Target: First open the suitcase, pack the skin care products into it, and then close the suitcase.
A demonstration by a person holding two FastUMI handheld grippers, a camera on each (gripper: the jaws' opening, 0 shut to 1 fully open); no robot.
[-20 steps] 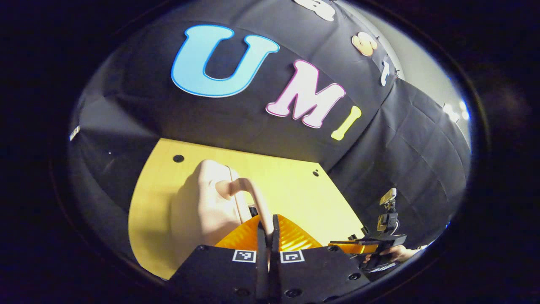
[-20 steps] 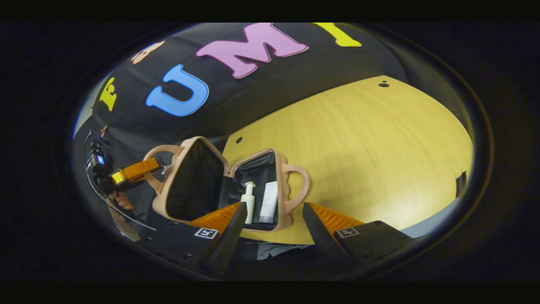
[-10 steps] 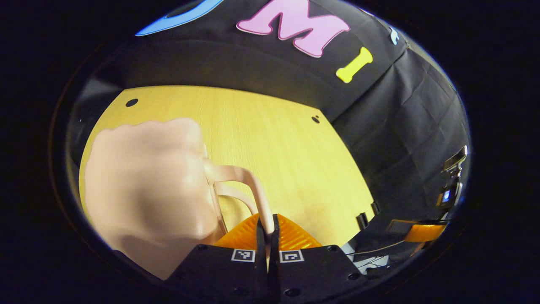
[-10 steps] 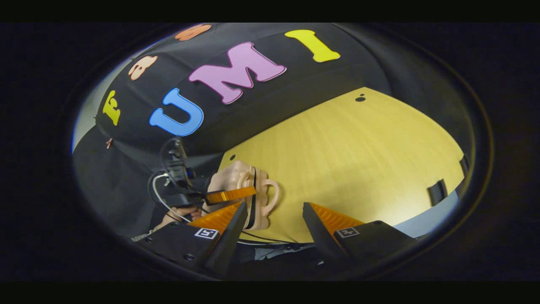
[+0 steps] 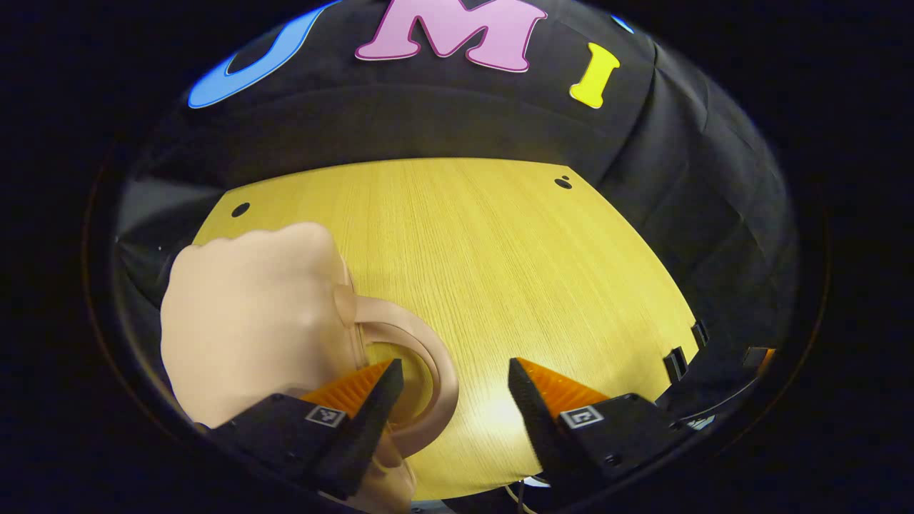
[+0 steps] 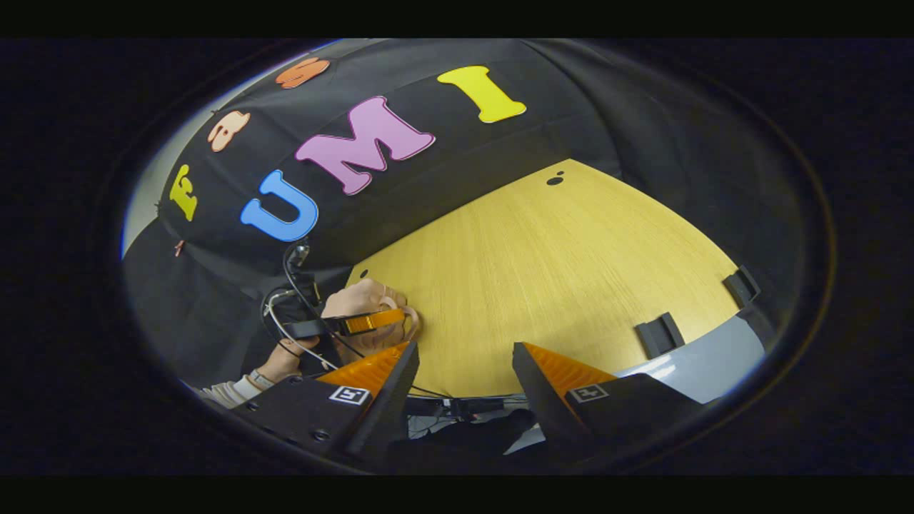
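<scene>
In the left gripper view, the left gripper (image 5: 454, 385) is nearest, with its two fingers spread wide apart and nothing between them. Just beside its left finger (image 5: 364, 414), the handle (image 5: 421, 371) of the suitcase curves in a loop; the finger tip stands in front of the loop, and I cannot tell if it touches. The suitcase (image 5: 250, 321) itself is a small pale pink case with a smooth rounded shell. It lies closed on the wooden table (image 5: 500, 271), near the table's left edge and close to the near edge. Farther back, the table top is bare yellow wood, with one small dark hole (image 5: 240, 210) near its far left corner and another (image 5: 563, 183) near its far right corner. Two dark clips (image 5: 682, 353) sit on the right edge of the table.

In the right gripper view, the right gripper (image 6: 465, 382) is also opened wide and holds nothing; it hangs over the near edge of the table (image 6: 571, 285). Beyond it, at the left edge of the table, the same pink suitcase (image 6: 364, 307) shows, and the left gripper (image 6: 357, 325) lies across it, held by a hand (image 6: 282, 360) with a pale sleeve. Black cables (image 6: 300, 314) run from that gripper. Two dark clips (image 6: 660, 332) are on the table's near right edge.
</scene>
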